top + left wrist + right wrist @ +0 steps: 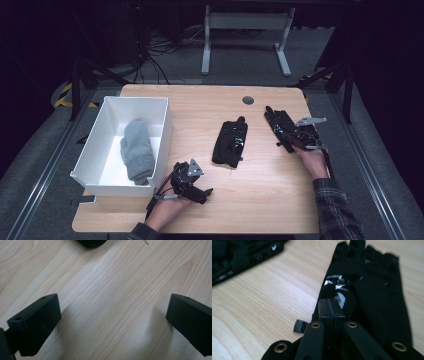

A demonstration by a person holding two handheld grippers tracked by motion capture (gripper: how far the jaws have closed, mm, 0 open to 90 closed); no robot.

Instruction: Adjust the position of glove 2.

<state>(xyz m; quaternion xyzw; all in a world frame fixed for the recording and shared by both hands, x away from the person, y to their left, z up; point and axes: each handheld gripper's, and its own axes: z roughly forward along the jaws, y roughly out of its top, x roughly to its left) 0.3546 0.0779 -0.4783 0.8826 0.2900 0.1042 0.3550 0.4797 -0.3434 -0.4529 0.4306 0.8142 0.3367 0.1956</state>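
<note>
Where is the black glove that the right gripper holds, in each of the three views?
High view: the black glove lies at right of centre, under the right gripper.
Right gripper view: it runs from centre to upper right.
Left gripper view: not identifiable.
Shared landmark: the wooden table.

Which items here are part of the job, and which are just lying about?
In play: black glove under the right gripper, second black glove, white bin, grey mitten, left gripper.
Lying about: round grommet, wooden table.
</note>
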